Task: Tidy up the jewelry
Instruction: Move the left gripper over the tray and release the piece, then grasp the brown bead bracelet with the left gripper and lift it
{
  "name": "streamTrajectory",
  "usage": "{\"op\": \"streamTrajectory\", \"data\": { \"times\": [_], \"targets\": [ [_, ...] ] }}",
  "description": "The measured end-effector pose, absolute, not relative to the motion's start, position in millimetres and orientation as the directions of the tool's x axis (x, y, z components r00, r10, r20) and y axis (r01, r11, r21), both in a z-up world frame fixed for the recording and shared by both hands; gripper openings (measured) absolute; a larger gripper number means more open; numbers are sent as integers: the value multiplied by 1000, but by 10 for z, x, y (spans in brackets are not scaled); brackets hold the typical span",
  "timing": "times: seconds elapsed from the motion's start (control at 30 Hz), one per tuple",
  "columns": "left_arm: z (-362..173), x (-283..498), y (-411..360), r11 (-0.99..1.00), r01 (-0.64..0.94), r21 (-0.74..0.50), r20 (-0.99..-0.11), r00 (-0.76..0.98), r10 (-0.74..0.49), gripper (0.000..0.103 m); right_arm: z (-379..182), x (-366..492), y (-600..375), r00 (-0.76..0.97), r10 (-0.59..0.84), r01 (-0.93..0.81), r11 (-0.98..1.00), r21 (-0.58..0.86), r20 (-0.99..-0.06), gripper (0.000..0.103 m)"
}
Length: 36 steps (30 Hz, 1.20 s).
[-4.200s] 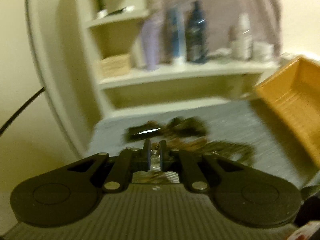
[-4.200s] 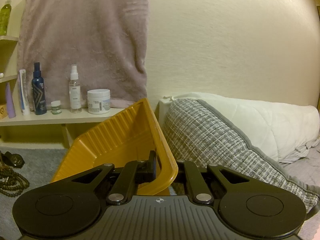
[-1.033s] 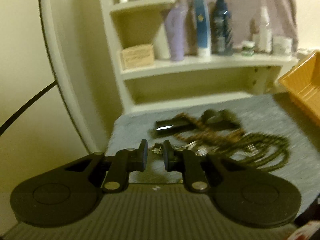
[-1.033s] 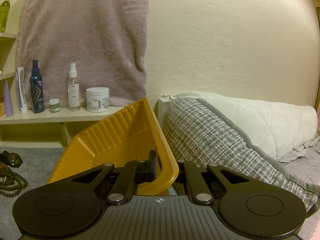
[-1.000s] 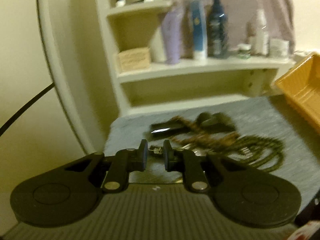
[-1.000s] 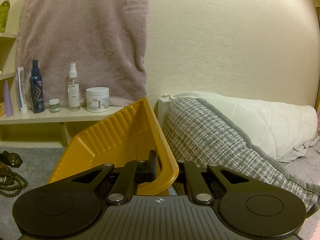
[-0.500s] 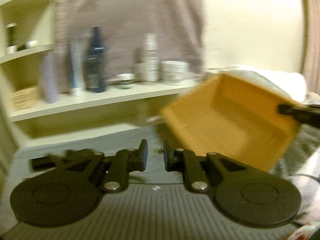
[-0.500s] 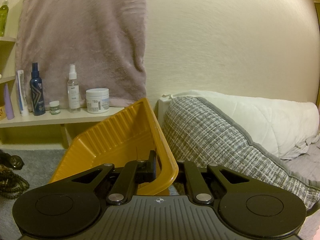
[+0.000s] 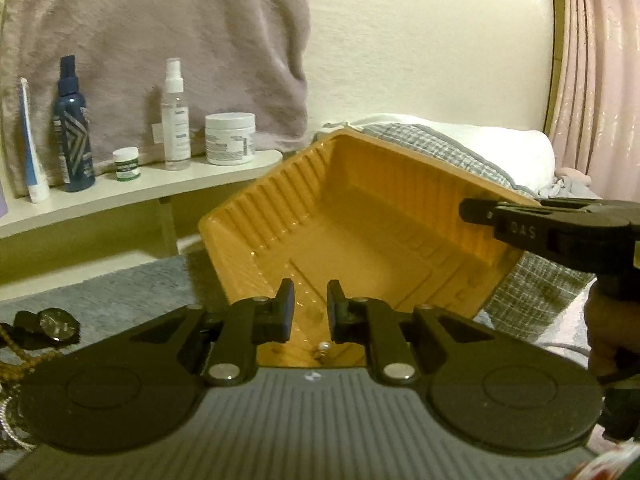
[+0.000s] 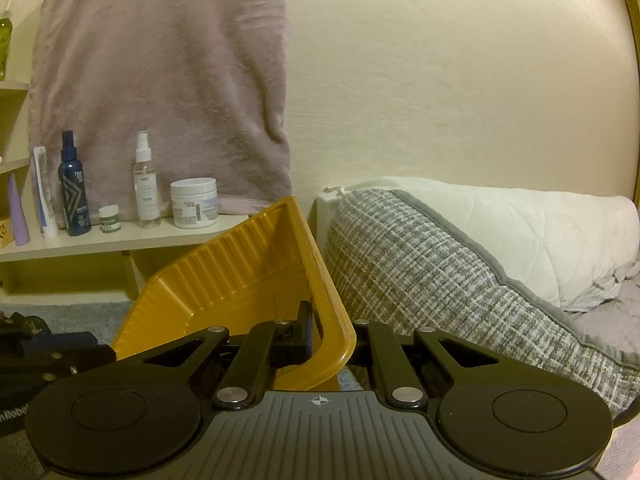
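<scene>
A: What is hard to see around the ribbed orange plastic tray (image 9: pixel 372 216)?

B: In the left wrist view a small white pearl piece with a bit of metal (image 9: pixel 322 347) lies on the tray's floor at its near edge, just under the left gripper (image 9: pixel 308 312); what kind of jewelry it is I cannot tell. Left of the tray, on the grey cloth (image 9: pixel 120 288), a dark round watch (image 9: pixel 54 322) and a brown bead string (image 9: pixel 24 354) are cut off by the picture's edge.

A: And the claws?

B: The left one's jaws have just been opening; nothing is between them, a gap shows. The right gripper (image 10: pixel 328 332) is clenched on the tray's rim, one finger inside and one outside, and the tray stands tilted. Its outer finger is hidden behind the rim.

A: How many things on the cream shelf (image 9: pixel 132 188) behind the tray?

B: In the left view five: one white tube, one dark blue bottle, one small green-label jar, one clear spray bottle, one white jar. The right view adds one lilac cone.
</scene>
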<state>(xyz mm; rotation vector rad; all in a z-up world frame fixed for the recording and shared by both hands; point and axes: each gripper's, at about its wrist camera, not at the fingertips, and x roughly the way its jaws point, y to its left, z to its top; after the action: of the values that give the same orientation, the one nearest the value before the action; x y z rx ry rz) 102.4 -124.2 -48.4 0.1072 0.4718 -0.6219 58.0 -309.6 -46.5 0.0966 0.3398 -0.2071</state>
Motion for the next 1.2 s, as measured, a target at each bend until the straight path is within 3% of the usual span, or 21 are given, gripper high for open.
{"op": "streamTrajectory", "data": {
  "times": [0.07,0.33,0.83,0.97,1.2],
  "targets": [
    [-487,1016,-1252,810,584,-40,-455,711,-536,26,-468,575,-3095,922,-185,218,974,61,-340,8],
    [-466,944,-994,851,524,-21,-443,758,-478,26,-470,565,-3098,923,-184,217,974,61,-339,8],
    [-612,1031,139,975,209,72,-471,869,-151,26,-471,591,-3104,920,-188,220,974,56,-343,8],
    [-668,1054,274,961,215,175,-471,875,-111,26,-472,591,-3105,920,-187,218,974,54,-344,8],
    [-831,1167,266,780,353,516,-484,872,-75,28,-474,595,-3101,920,-189,219,974,51,-344,8]
  ]
}}
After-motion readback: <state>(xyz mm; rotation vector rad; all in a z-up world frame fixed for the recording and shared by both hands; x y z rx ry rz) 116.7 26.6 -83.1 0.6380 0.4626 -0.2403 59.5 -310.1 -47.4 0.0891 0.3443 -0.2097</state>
